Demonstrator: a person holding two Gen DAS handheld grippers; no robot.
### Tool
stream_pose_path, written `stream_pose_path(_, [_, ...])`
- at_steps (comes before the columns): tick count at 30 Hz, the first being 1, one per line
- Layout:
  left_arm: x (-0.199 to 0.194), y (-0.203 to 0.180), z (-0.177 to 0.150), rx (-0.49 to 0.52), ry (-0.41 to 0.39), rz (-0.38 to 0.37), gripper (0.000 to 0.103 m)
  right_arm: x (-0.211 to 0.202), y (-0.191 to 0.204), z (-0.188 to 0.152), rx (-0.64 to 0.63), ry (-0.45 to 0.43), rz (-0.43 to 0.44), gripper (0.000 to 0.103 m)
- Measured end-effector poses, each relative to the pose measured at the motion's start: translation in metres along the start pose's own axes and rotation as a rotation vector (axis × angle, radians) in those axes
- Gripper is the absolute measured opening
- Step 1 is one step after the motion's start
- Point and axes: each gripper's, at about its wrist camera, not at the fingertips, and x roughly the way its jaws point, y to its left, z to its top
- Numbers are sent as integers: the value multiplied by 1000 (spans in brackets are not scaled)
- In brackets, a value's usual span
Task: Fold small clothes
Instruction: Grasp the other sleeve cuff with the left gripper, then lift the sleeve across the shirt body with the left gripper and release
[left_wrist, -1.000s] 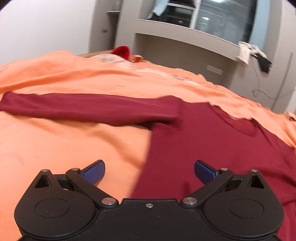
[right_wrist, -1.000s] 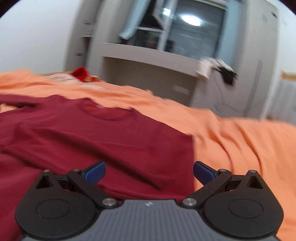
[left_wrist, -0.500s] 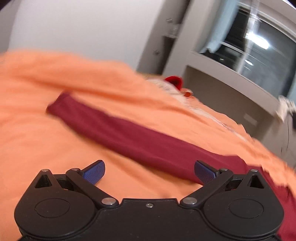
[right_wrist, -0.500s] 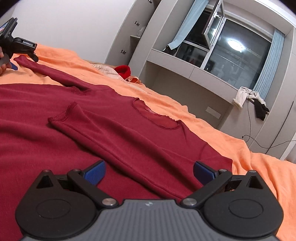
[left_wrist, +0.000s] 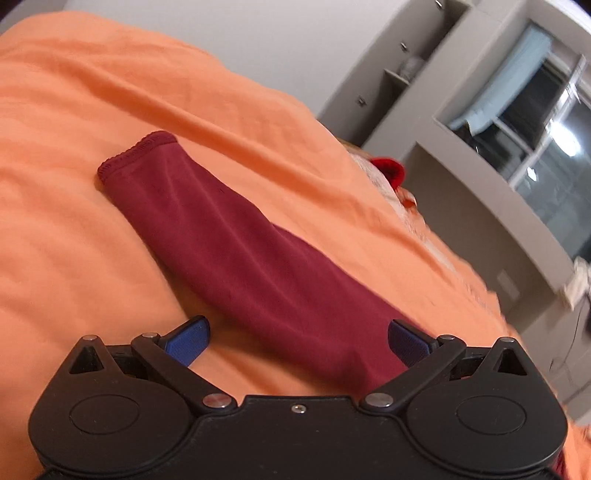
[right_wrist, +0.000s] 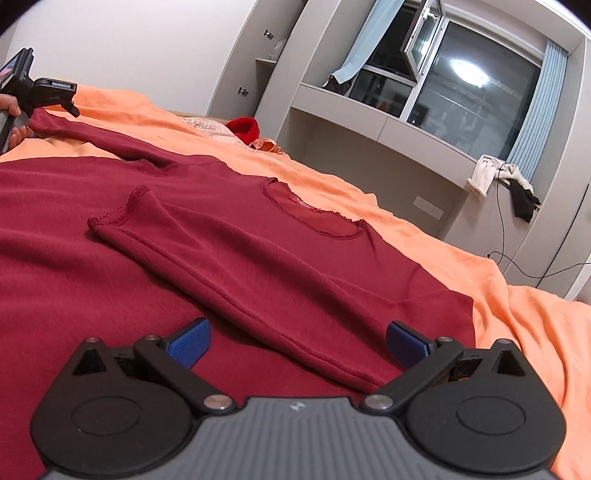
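Observation:
A dark red long-sleeved shirt (right_wrist: 229, 236) lies flat on the orange bedspread (right_wrist: 517, 317). Its right sleeve (right_wrist: 207, 258) is folded across the chest, cuff pointing left. Its left sleeve (left_wrist: 236, 251) stretches out straight, with the cuff at the far end. My left gripper (left_wrist: 298, 341) is open and hovers low over that sleeve, near the shoulder end; it also shows in the right wrist view (right_wrist: 44, 96) at the far left. My right gripper (right_wrist: 297, 341) is open and empty, low over the folded sleeve and the shirt's body.
A red and white bundle (right_wrist: 243, 127) lies at the bed's far edge. Behind the bed are a grey shelf unit (right_wrist: 369, 122), a window and clothes (right_wrist: 502, 181) hanging with a cable.
My left gripper has swung left from the shirt's body and moved out along the outstretched sleeve toward its cuff. My right gripper has turned left over the folded sleeve. Both stay open.

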Motion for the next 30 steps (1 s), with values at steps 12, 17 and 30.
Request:
stream_pose_path(12, [-13, 19, -1, -213, -188, 48, 65, 2, 0, -1, 9, 11, 11, 103])
stream_pose_path(17, [-19, 26, -3, -260, -200, 70, 34, 2, 0, -2, 7, 11, 10, 103])
stream_pose_path(30, [-21, 53, 8, -395, -213, 48, 22, 1, 4, -2, -9, 5, -3, 103])
